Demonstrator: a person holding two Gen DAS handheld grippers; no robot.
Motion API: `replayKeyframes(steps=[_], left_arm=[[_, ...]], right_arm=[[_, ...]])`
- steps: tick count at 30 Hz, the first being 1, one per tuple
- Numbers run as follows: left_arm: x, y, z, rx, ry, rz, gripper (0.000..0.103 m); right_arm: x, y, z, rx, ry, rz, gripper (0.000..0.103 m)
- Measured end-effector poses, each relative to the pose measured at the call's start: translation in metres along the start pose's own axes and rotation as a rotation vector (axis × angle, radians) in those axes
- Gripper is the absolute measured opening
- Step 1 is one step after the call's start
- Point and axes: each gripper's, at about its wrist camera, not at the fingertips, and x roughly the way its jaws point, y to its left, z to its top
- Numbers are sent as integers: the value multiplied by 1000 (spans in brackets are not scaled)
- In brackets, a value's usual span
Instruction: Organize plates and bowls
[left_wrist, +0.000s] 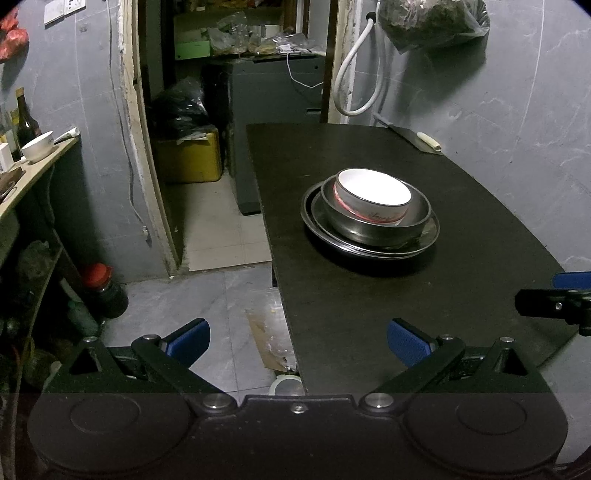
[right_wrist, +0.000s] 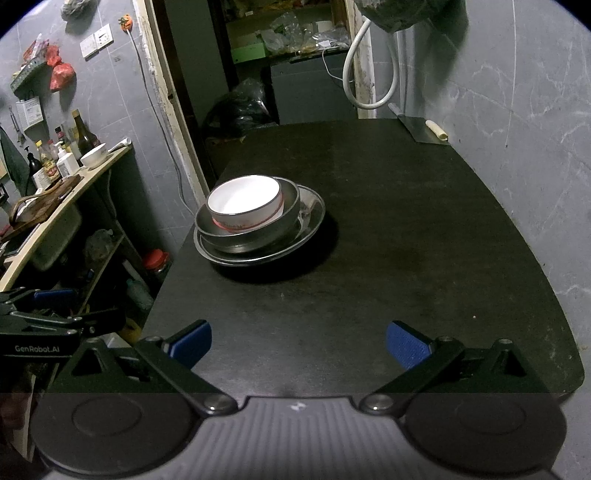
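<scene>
Both grippers stand wide apart at the jaws and carry nothing. From the left wrist view, the left gripper (left_wrist: 298, 341) sits at the bottom of the frame, its blue pads (left_wrist: 190, 340) spread over the near left edge of the dark table (left_wrist: 369, 314) and the floor beside it. At the right edge of that frame the right gripper (left_wrist: 554, 299) pokes in. From the right wrist view, the right gripper (right_wrist: 298, 343) fills the bottom of the frame above bare tabletop.

Stacked dishes sit centre-right in the left view and left of centre in the right view: a white bowl (left_wrist: 373, 194) nested inside a steel bowl (left_wrist: 373, 221), which rests on steel plates (left_wrist: 369, 245). The stack is well apart from both grippers.

At the upper right, against the wall, a cleaver (left_wrist: 413, 138) lies on the far table corner. At the far left, a counter (right_wrist: 55, 206) holds bottles (right_wrist: 79, 133) and a small white bowl (right_wrist: 93, 156).
</scene>
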Motion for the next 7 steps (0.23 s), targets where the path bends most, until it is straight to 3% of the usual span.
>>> replayKeyframes(steps=[7], left_arm=[[1,-4,2,21,0,-15,102]], right_arm=[[2,-2,-4,10,6,1,103]])
